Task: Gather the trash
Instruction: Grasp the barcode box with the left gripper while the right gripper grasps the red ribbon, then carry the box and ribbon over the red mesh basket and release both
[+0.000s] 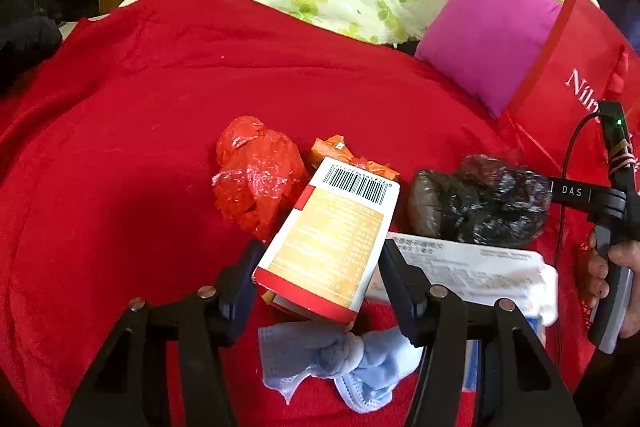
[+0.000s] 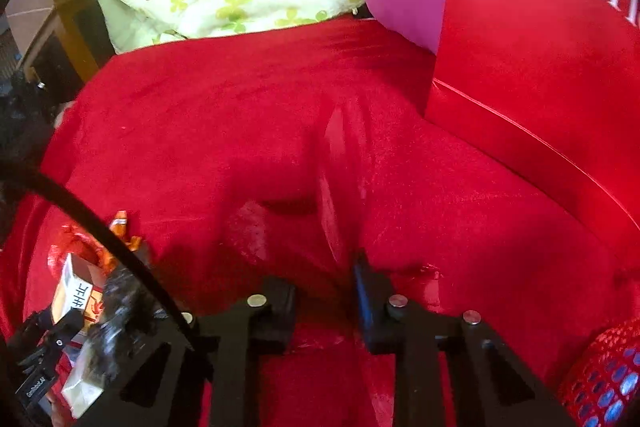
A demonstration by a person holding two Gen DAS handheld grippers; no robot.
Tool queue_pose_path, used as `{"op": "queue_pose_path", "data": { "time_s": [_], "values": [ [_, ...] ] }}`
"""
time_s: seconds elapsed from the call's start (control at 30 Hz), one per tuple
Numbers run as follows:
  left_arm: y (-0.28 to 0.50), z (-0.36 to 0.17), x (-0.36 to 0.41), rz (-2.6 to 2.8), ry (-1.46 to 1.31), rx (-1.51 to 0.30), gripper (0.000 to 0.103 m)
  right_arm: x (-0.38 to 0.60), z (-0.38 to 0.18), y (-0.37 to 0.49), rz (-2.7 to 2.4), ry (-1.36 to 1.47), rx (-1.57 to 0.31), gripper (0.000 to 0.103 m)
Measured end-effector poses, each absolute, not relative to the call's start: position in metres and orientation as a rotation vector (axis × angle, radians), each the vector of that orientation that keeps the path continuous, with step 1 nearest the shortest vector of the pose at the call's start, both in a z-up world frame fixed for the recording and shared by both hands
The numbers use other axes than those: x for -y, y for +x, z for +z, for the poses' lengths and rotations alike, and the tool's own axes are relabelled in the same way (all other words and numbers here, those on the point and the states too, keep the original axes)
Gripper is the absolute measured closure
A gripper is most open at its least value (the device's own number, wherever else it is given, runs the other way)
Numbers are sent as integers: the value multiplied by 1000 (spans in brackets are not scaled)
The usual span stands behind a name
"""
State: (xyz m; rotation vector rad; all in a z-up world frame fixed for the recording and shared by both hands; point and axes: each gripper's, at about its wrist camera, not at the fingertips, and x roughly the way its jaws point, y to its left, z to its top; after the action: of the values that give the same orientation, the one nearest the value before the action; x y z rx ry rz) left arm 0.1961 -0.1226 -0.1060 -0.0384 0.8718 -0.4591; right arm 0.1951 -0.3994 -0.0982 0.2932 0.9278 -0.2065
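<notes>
While L tongs pinch carton, R tongs spread, red bag close.

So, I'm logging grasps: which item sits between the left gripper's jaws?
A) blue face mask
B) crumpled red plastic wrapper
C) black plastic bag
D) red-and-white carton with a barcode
D: in the left wrist view the red-and-white carton with a barcode sits tilted between the left gripper jaws, above the red blanket.
</notes>
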Motion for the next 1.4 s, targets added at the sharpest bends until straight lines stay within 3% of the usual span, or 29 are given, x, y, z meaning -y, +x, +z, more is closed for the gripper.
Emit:
{"op": "queue_pose_path", "data": {
  "time_s": [0.37,0.7,1.0,1.4],
  "values": [
    [118,-52,91,-400,-60,-687,43,357,-18,112,-79,224,-628,78],
    [57,12,121,-462,12,-557,43,362,43,14,22,252,-398,78],
    [22,52,190,-588,44,-505,43,422,46,-79,-99,297,-270,77],
    [-16,55,327,-836,125,-568,43,536,25,-139,-222,538,-232,75]
  ]
}}
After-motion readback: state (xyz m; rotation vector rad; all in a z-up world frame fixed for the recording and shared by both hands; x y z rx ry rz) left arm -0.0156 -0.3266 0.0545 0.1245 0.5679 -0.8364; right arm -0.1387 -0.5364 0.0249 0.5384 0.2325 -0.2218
